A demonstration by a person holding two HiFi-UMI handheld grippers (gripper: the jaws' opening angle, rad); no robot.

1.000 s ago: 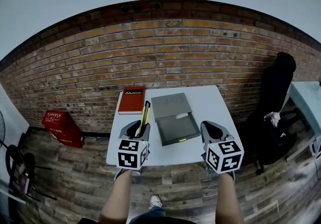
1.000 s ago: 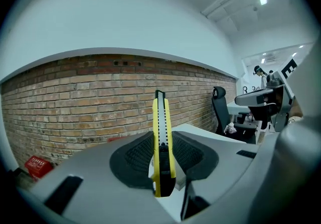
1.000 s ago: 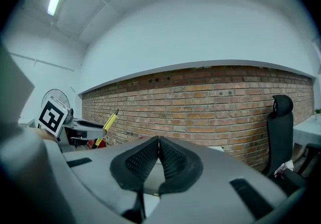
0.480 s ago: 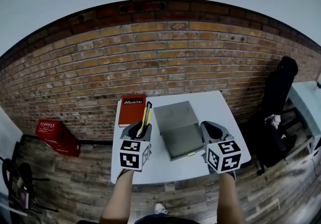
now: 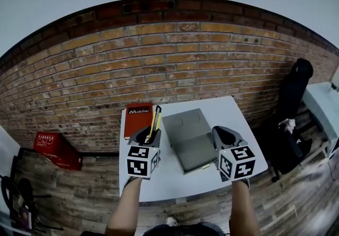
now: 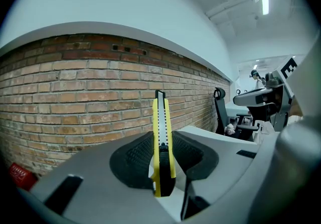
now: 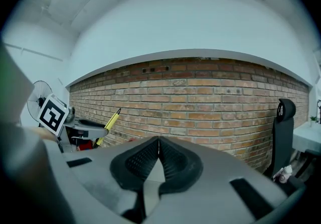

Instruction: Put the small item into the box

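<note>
A yellow and black utility knife [image 5: 155, 120] stands upright between the pads of my left gripper [image 5: 146, 135], which is shut on it; in the left gripper view the utility knife [image 6: 162, 142] rises from the jaws toward the brick wall. The grey box [image 5: 192, 138] lies open on the white table [image 5: 168, 181], its lid raised at the far side, between my two grippers. My right gripper [image 5: 224, 135] hovers right of the box with its jaws shut and nothing in them, as the right gripper [image 7: 158, 143] view confirms. The left gripper also appears in that view, knife [image 7: 109, 123] angled up.
A red book [image 5: 138, 119] lies at the table's far left corner. A brick wall [image 5: 175, 65] stands close behind the table. A black chair [image 5: 294, 97] is to the right, a red crate [image 5: 54, 148] on the wood floor to the left.
Both grippers have moved forward over the table toward the wall, and the view has shifted with them. The knife stays gripped in the left gripper; the right stays shut.
</note>
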